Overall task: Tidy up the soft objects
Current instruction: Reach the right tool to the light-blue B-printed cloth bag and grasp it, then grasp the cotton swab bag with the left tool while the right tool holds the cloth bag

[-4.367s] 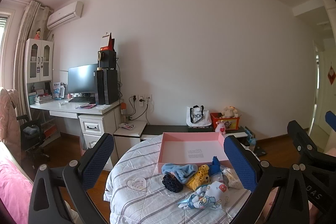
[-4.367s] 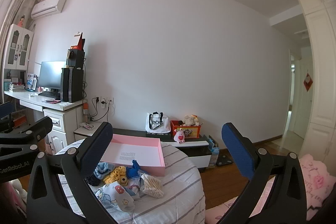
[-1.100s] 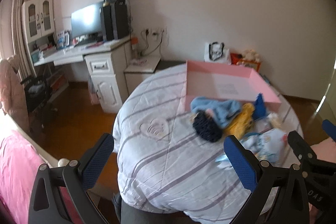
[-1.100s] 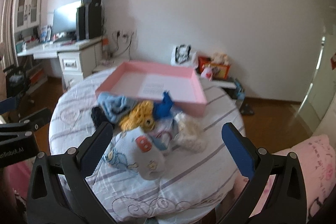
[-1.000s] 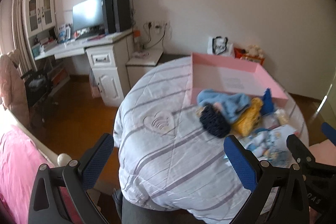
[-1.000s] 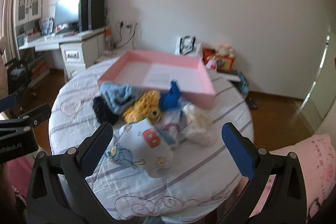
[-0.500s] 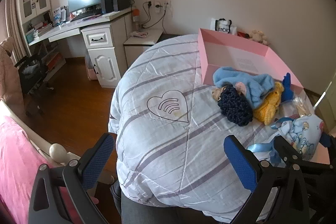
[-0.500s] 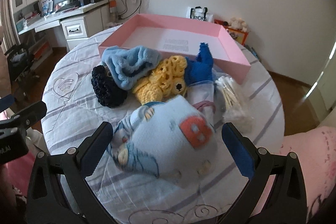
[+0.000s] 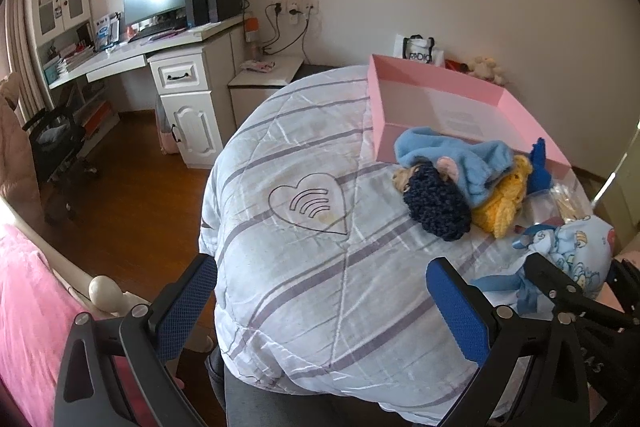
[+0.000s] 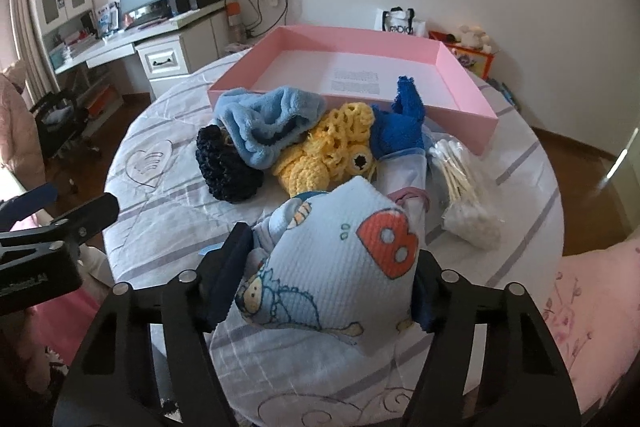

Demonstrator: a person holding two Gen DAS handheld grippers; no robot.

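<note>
On the round quilt-covered surface (image 10: 168, 227), the right tongs (image 10: 324, 267) have just been closing and are now pressing both pads into the sides of a pale blue printed baby garment (image 10: 340, 259) at the near edge. Behind it, a dark crocheted piece (image 10: 226, 167), a light blue fleece item (image 10: 264, 123), a yellow crocheted piece (image 10: 324, 155), a royal blue cloth (image 10: 400, 127) and a bag of cotton swabs (image 10: 460, 187) are lying bunched together just before the pink box (image 10: 464, 83), which is sitting open. Left tongs (image 9: 320, 303) are hovering spread wide above bare quilt, holding nothing.
</note>
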